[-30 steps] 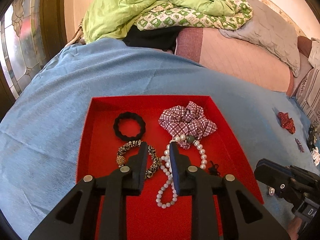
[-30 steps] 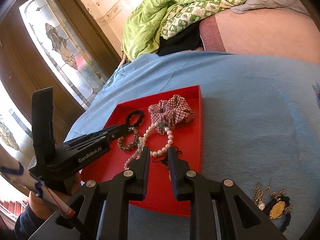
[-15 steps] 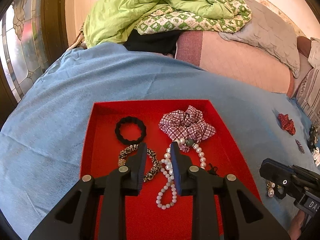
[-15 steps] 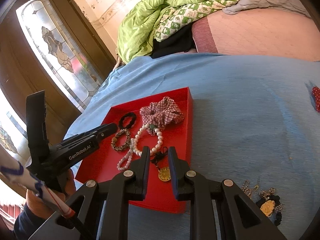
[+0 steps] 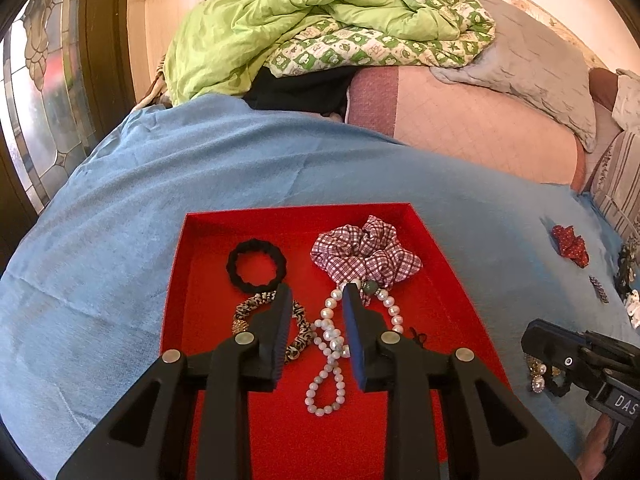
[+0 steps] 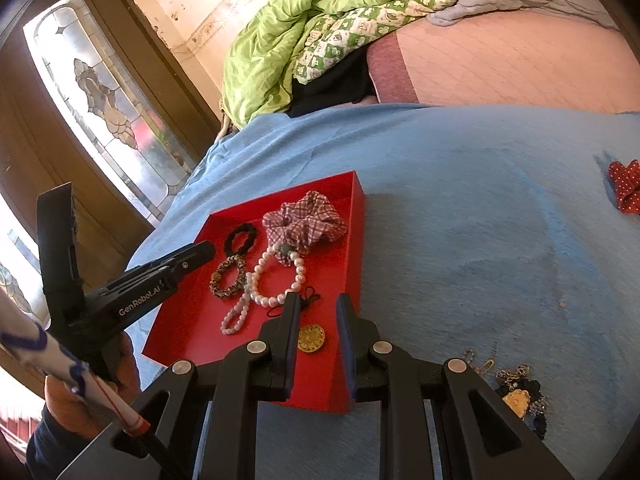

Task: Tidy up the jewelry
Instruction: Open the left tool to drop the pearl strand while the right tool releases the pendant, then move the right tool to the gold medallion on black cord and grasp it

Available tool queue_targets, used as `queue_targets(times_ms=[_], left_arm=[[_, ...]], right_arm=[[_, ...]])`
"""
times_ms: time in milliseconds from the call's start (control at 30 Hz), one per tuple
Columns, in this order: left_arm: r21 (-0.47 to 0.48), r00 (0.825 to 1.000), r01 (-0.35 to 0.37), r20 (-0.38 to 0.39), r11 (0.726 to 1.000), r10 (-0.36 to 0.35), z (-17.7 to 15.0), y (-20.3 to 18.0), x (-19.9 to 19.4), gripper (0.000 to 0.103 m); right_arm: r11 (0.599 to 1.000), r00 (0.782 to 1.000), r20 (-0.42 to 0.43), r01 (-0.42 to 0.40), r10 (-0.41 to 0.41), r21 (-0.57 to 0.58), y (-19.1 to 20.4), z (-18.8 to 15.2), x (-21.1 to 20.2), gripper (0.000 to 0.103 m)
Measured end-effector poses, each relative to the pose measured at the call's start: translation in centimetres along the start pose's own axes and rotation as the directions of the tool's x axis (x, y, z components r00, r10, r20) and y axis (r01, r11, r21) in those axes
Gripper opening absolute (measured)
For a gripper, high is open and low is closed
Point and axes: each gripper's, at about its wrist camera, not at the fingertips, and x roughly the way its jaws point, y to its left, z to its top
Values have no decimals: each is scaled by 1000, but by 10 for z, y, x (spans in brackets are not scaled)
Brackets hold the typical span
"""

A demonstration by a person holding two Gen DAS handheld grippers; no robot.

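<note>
A red tray [image 5: 182, 280] [image 6: 356, 248] lies on the blue blanket. It holds a black hair tie [image 5: 256, 266], a leopard-print band [image 5: 298, 340], a pearl necklace [image 5: 330, 344] [image 6: 298, 276], a checked scrunchie [image 5: 366, 254] [image 6: 306, 222] and a gold pendant [image 6: 311, 338] on a black cord. My left gripper [image 5: 316, 292] hovers over the pearls, its jaws a little apart with nothing between the pads. My right gripper [image 6: 319, 300] hangs above the tray's near right corner, over the pendant, with a narrow gap and nothing gripped.
A red dotted scrunchie [image 5: 570, 244] [image 6: 626, 190] and a small hair clip [image 5: 598, 294] lie on the blanket right of the tray. A heap of earrings and dark jewelry [image 6: 516, 394] sits by my right gripper. Green bedding [image 5: 280, 28] is piled behind. A glass door [image 6: 108, 92] stands left.
The right view has drawn back from the tray, and the gold pendant now shows lying on the tray floor. The left gripper has barely shifted above the pearls.
</note>
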Motion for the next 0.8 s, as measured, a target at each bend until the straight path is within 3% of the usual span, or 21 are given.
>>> queue_targets(times_ms=[400, 567, 800], left_arm=[[40, 1000, 23, 15, 999, -24, -2, -21, -7, 26], [91, 997, 74, 20, 993, -76, -6, -46, -11, 26], [135, 981, 193, -4, 972, -194, -14, -84, -15, 26]], right_arm=[[997, 998, 21, 52, -53, 50, -30, 0, -25, 20], [990, 993, 31, 109, -113, 92, -58, 0, -46, 20], [967, 975, -85, 217, -207, 131, -112, -24, -61, 20]])
